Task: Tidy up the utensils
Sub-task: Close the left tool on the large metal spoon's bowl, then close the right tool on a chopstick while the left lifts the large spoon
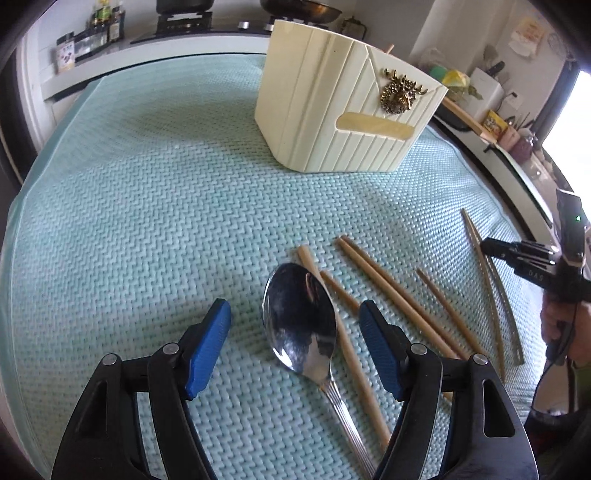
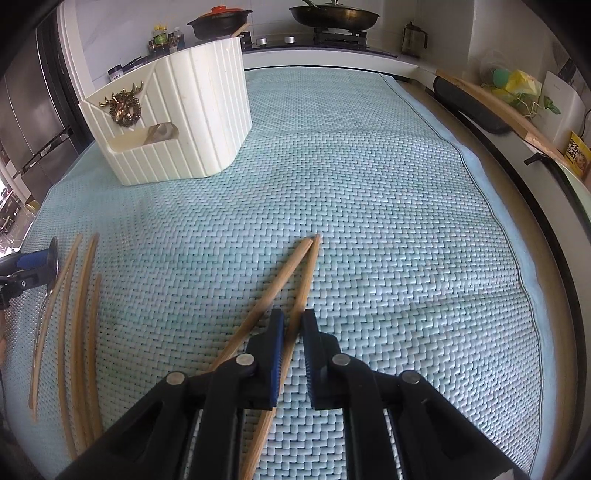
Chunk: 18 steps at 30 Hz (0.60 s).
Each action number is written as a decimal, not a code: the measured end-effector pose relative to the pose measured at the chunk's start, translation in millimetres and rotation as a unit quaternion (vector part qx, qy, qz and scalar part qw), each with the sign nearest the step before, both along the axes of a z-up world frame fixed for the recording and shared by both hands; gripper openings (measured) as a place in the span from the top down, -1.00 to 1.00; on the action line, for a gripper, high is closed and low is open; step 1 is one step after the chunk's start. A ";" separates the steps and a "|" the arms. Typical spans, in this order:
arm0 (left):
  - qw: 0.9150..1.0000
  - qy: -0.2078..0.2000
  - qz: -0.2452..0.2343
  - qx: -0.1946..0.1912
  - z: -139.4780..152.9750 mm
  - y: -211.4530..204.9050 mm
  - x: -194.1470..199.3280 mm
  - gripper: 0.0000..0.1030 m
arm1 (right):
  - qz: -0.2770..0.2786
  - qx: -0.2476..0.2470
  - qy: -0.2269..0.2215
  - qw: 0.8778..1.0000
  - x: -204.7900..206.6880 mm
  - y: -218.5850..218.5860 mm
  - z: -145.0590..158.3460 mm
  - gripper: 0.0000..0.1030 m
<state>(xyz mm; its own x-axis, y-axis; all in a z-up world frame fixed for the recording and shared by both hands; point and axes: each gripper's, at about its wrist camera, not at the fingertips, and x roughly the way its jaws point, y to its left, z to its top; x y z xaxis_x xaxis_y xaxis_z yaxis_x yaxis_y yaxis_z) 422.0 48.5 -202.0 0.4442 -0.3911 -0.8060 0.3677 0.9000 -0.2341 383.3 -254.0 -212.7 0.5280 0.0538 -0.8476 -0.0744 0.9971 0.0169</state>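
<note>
Nearest the left wrist camera, the left gripper (image 1: 295, 325) stands spread wide, its blue pads on either side of a metal spoon (image 1: 301, 317) and touching nothing. The spoon lies bowl-up on the pale green woven mat (image 1: 147, 221), its handle running back between the jaws. It rests across one of several loose chopsticks (image 1: 391, 295) scattered just to its right.

In the right wrist view, the right gripper (image 2: 293, 325) is nearly closed around one chopstick of a pair (image 2: 295, 273). That stick passes between the pads; its partner lies just outside the left pad. The two tips meet on the mat ahead of the fingers.

Farther off, toward the back of the mat, a cream ribbed utensil holder (image 1: 332, 103) stands upright, a brass deer ornament (image 1: 400, 92) on its front. Beyond the mat, a stove with pans (image 2: 332, 16) lines the counter.
</note>
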 end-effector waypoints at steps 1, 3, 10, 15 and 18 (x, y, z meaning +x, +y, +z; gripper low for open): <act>1.000 -0.002 -0.006 0.002 0.2 -3.2 2.2 -0.33 | 0.000 0.000 0.000 1.000 -2.0 0.7 0.3 0.80; 1.000 -0.004 -0.012 0.015 0.8 -8.0 4.6 0.12 | 0.000 0.002 0.000 1.000 -2.4 0.2 0.2 0.80; 1.000 0.004 -0.011 0.006 3.5 6.5 -6.0 0.78 | 0.001 0.007 -0.001 1.000 -3.8 -4.4 -2.3 0.80; 1.000 0.009 0.004 -0.011 0.5 22.4 -17.8 0.88 | 0.002 0.007 -0.002 1.000 -4.5 -4.4 -3.3 0.80; 1.000 0.004 0.006 -0.021 3.6 21.3 -20.5 0.95 | 0.003 0.004 -0.003 1.000 -3.7 -3.6 -3.3 0.80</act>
<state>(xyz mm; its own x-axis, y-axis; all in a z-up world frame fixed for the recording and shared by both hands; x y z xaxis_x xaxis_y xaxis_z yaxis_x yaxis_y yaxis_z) 401.5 69.8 -198.4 0.4422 -0.4195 -0.7928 0.3542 0.8937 -0.2753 379.6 -257.6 -216.1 0.5331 0.0647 -0.8436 -0.0813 0.9964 0.0250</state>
